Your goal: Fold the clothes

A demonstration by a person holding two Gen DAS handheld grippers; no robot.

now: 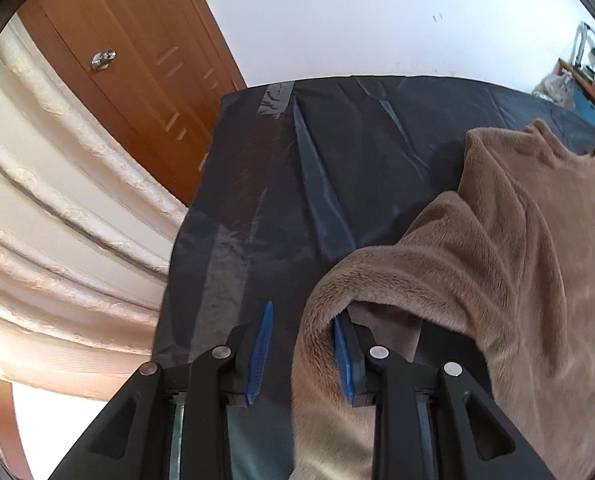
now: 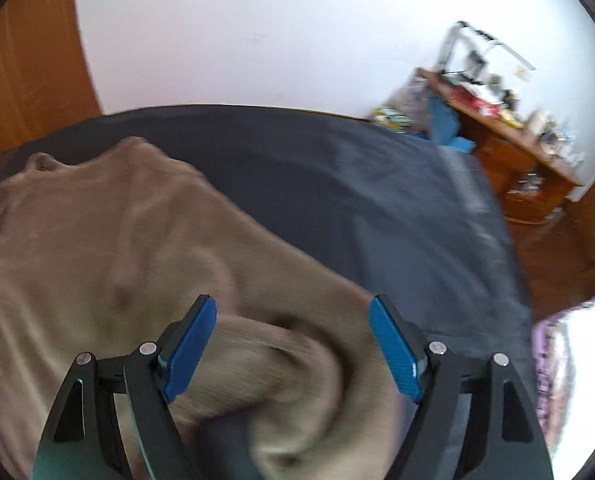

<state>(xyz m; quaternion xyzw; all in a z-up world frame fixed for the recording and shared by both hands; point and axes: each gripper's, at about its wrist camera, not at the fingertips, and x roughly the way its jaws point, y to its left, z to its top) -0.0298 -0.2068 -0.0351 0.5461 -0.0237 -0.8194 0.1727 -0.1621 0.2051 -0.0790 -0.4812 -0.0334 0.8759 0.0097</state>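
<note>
A brown fleece garment (image 1: 517,240) lies spread on a dark sheet (image 1: 317,140) that covers the work surface. In the left wrist view one edge of it drapes over the right finger of my left gripper (image 1: 303,312) and hangs down between the jaws. The left pad (image 1: 261,352) stands apart from the cloth, with dark sheet showing in the gap. In the blurred right wrist view my right gripper (image 2: 292,300) hovers wide open over the garment (image 2: 97,240). A bunched fold of it lies below the space between the pads, and neither pad touches it.
A wooden door (image 1: 137,60) and cream ribbed fabric (image 1: 57,220) stand left of the sheet's edge. A cluttered wooden desk (image 2: 517,140) is at the far right by the white wall. Purple cloth (image 2: 549,340) shows at the right edge. Bare dark sheet (image 2: 377,200) lies beyond the garment.
</note>
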